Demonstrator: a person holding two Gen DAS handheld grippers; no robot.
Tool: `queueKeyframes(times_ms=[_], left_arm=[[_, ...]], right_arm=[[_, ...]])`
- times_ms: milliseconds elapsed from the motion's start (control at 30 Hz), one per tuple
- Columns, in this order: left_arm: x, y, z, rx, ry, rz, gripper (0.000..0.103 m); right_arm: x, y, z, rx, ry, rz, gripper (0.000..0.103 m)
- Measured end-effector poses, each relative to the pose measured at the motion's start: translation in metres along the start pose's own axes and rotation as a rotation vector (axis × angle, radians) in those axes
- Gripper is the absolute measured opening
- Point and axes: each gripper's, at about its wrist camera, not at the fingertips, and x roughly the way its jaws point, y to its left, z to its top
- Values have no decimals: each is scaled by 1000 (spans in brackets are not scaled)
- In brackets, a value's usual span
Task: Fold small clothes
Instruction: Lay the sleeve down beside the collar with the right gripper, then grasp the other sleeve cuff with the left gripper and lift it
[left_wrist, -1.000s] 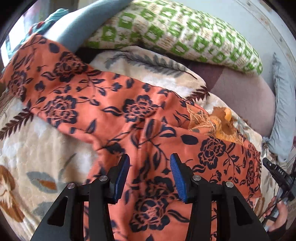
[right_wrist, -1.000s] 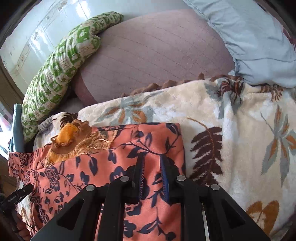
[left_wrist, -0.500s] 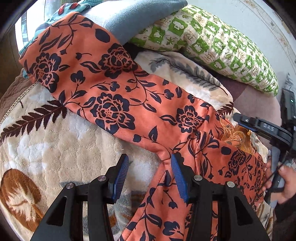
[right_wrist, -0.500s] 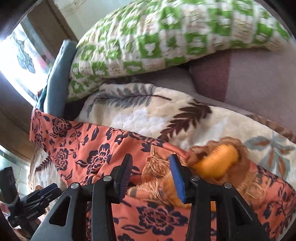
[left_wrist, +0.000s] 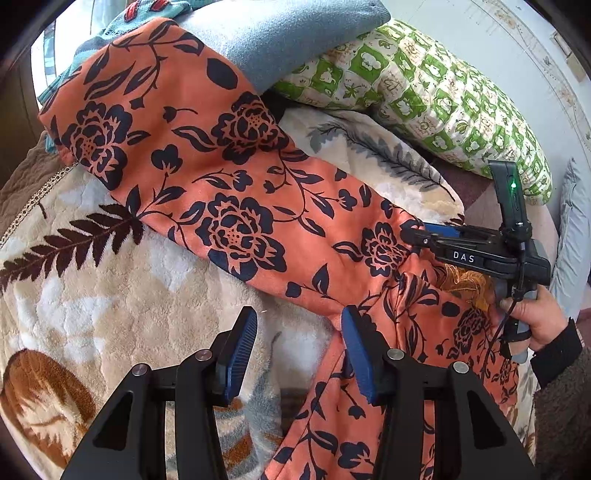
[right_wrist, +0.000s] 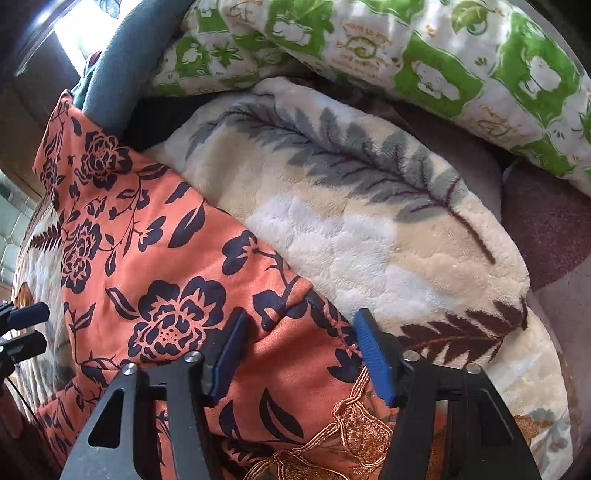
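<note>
Right gripper (right_wrist: 301, 354) spread wide above orange floral garment (right_wrist: 147, 266), gold embroidered trim (right_wrist: 354, 435) beneath blue pads, cream leaf-print blanket (right_wrist: 369, 229) alongside, green patterned pillow (right_wrist: 424, 48) beyond, left gripper (right_wrist: 22, 328) at left edge.

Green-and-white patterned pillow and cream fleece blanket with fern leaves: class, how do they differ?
The green-and-white patterned pillow carries small green squares; the cream fleece blanket with fern leaves carries large leaves. The pillow lies at the back; the blanket lies under the orange floral garment. Both are soft bedding.
</note>
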Motion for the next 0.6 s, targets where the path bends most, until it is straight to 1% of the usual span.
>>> queueKeyframes(times_ms=[33, 67, 167, 200, 233, 267, 300, 367, 400, 433, 500, 600], left_arm=[[0, 0, 0, 1, -4, 8, 47], [0, -1, -1, 3, -8, 18, 47], [0, 0, -1, -2, -18, 34, 47], [0, 0, -1, -5, -18, 38, 48], [1, 0, -1, -7, -14, 43, 48], [3, -1, -1, -7, -10, 47, 48], [3, -1, -1, -8, -6, 53, 48], [3, -2, 1, -7, -10, 61, 48], [2, -2, 1, -3, -15, 70, 48], [2, -2, 2, 3, -20, 81, 48], [0, 1, 4, 2, -27, 90, 48], [-2, 14, 8, -42, -22, 84, 48]], right_arm=[[-5, 8, 1, -28, -21, -16, 12], [-12, 14, 4, -60, -56, -41, 12], [-34, 29, 21, -97, -155, -46, 11], [-37, 32, 26, -91, -172, -27, 11], [-35, 34, 31, -83, -167, -17, 11], [-27, 38, 35, -90, -151, -36, 11], [-13, 44, 38, -103, -110, -60, 11], [16, 54, 35, -130, -27, -138, 14], [20, 57, 34, -135, -24, -158, 14], [14, 58, 34, -123, -48, -155, 17], [-9, 49, 37, -47, -96, -106, 18], [-53, 30, 33, 86, -186, -23, 21]])
